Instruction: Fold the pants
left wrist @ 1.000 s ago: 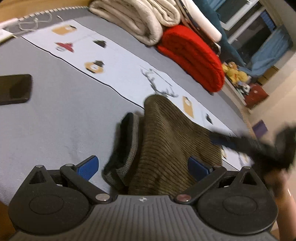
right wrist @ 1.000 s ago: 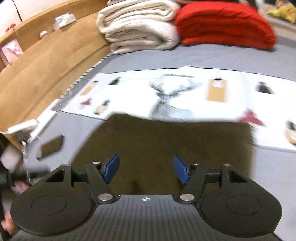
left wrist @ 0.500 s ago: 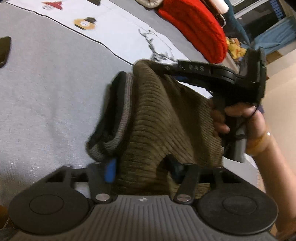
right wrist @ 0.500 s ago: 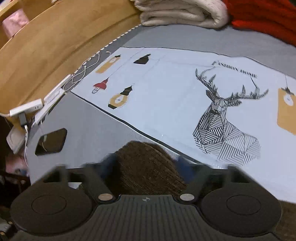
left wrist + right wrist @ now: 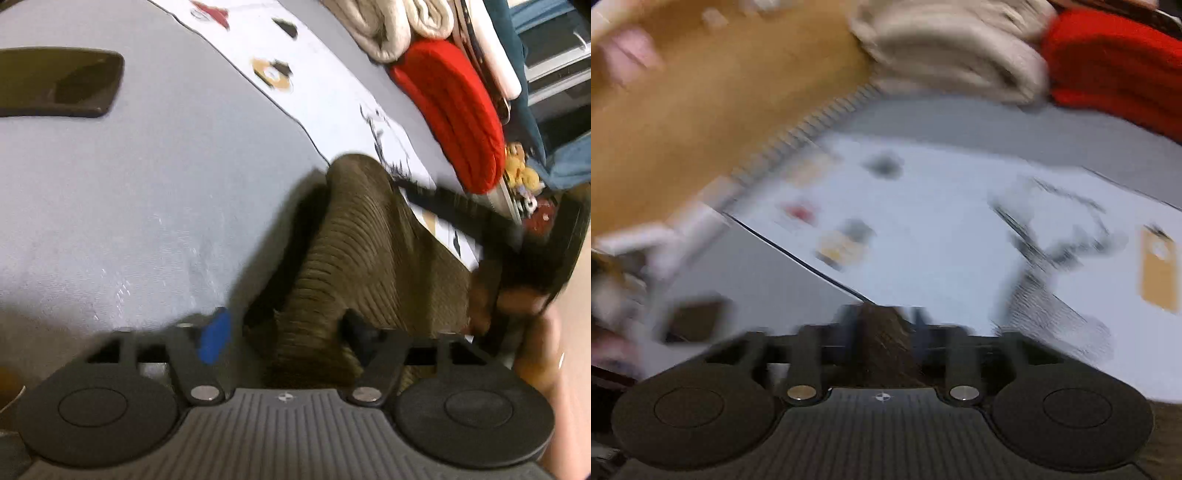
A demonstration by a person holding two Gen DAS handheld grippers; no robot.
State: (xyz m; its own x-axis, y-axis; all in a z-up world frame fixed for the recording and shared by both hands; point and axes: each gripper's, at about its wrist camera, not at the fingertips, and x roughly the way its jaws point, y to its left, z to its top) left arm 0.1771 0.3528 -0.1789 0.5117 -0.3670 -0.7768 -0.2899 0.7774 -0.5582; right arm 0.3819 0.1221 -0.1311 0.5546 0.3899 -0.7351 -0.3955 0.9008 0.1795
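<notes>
The brown ribbed corduroy pants [image 5: 362, 258] lie bunched on the grey bed cover [image 5: 155, 192], lifted into a ridge. My left gripper [image 5: 284, 332] is shut on the near edge of the pants, with the fabric pinched between the blue-padded fingers [image 5: 214, 334]. My right gripper [image 5: 882, 325] is shut on a fold of the pants [image 5: 882, 343]; it also shows in the left wrist view [image 5: 461, 210], holding the far side of the fabric up. The right wrist view is heavily blurred by motion.
A black phone [image 5: 55, 81] lies on the cover at the left. A white printed panel with a deer drawing [image 5: 1060, 229] runs across the bed. Folded cream blankets [image 5: 956, 51] and a red blanket [image 5: 454, 110] are stacked at the back. A wooden headboard [image 5: 701, 92] stands at the left.
Both grippers have closed on the pants. The right gripper swung over the fabric, gripped its far edge and is moving fast with it. The left gripper gripped the near edge.
</notes>
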